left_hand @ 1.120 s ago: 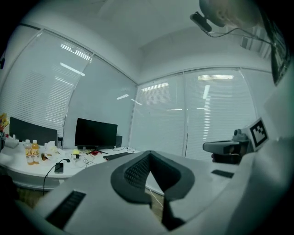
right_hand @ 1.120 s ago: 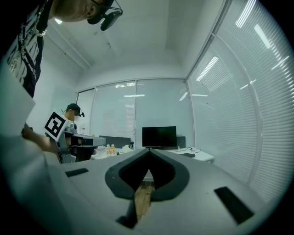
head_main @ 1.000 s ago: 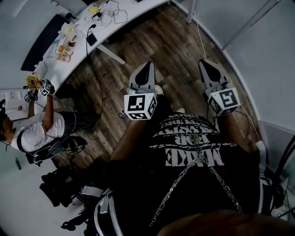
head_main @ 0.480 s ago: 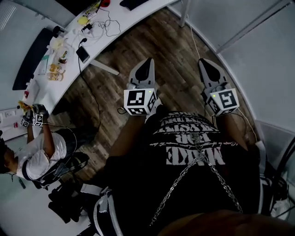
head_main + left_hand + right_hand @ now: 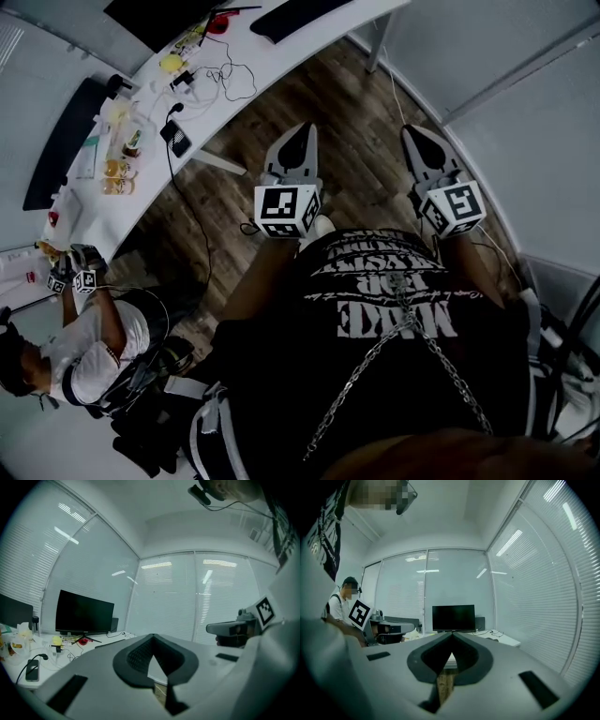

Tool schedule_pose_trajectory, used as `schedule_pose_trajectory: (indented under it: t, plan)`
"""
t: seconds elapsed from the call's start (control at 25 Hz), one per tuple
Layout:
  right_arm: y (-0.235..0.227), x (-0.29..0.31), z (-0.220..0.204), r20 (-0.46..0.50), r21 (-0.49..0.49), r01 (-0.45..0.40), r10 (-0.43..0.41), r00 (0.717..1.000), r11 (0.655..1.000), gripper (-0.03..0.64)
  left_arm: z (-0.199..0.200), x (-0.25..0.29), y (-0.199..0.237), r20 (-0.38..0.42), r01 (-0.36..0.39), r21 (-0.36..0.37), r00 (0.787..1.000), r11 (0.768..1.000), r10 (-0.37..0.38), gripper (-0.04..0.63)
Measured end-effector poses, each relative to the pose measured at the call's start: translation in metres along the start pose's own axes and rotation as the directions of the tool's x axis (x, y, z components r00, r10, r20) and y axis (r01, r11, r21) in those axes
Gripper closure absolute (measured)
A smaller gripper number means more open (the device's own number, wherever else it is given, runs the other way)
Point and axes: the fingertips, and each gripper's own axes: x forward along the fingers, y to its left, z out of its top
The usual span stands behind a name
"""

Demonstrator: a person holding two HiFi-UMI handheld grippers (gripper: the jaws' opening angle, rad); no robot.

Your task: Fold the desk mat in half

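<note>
1. So far none of the fold is done: no desk mat lies within my reach, and I cannot tell for sure where it is.
2. My left gripper point(image 5: 298, 133) has its fingers pressed together at the tips, with nothing between them.
3. My right gripper point(image 5: 419, 133), at 3 o'clock of the left, is likewise closed and empty.
4. Both hang over the wooden floor point(image 5: 361, 98), apart from the white desk point(image 5: 281, 58) at 11 o'clock.
5. One dark flat strip point(image 5: 61, 141) on the desk toward 9 o'clock may be the mat. I judge that reaching it, gripping an edge and folding are all left to do.
</note>
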Motion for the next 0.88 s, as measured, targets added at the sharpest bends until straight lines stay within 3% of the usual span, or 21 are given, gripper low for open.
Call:
schedule_pose_trajectory:
  t: [0.32,0.88]
  plan:
    - [0.024,0.05,0.009,-0.032,-0.024,-0.04,0.039,0.999,0.999,0.623,0.007,0.0,0.055,0.029,-0.033,-0.051,0.999,0.998,0.034,0.595]
    - [0.031,0.105,0.009,-0.02,-0.001,-0.124,0.124,0.992,0.992,0.623,0.011,-0.003,0.109,0.034,-0.151,-0.048,0.988,0.987,0.153,0.595]
